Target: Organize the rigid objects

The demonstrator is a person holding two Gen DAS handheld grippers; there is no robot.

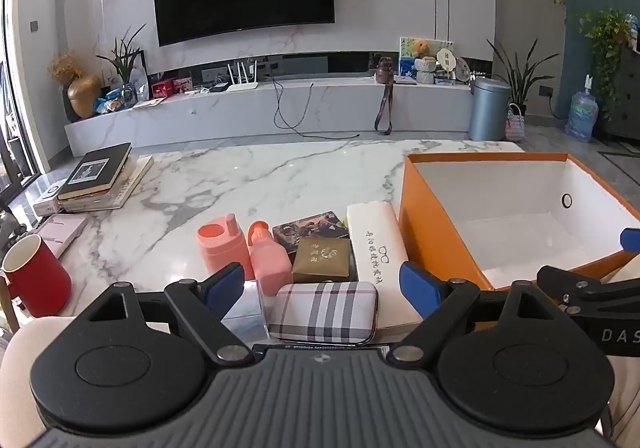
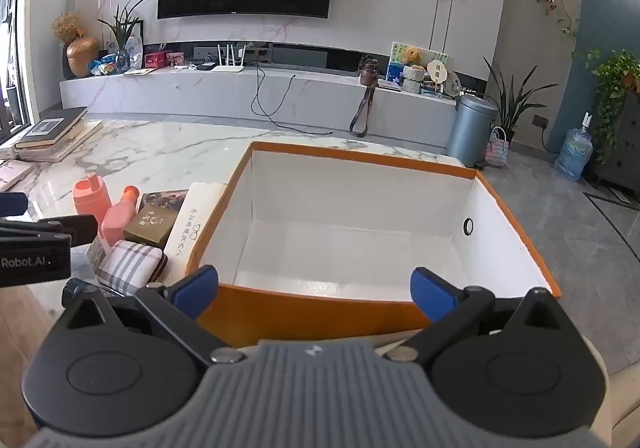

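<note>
An open orange box (image 1: 436, 216) with a white, empty inside stands on the marble table; it fills the right wrist view (image 2: 360, 312). Left of it lie a plaid case (image 1: 324, 312), a gold box (image 1: 322, 260), a long white case (image 1: 380, 248), a pink bottle (image 1: 270, 264), a pink cup with lid (image 1: 222, 244) and a picture card (image 1: 310, 226). My left gripper (image 1: 322, 288) is open and empty, just above the plaid case. My right gripper (image 2: 316, 292) is open and empty at the box's near wall.
A red mug (image 1: 36, 280) stands at the table's left edge. A stack of books (image 1: 100, 176) and a pink flat box (image 1: 64, 232) lie at the far left. A small clear box (image 1: 246, 312) sits by the plaid case. A TV wall and cabinet are beyond.
</note>
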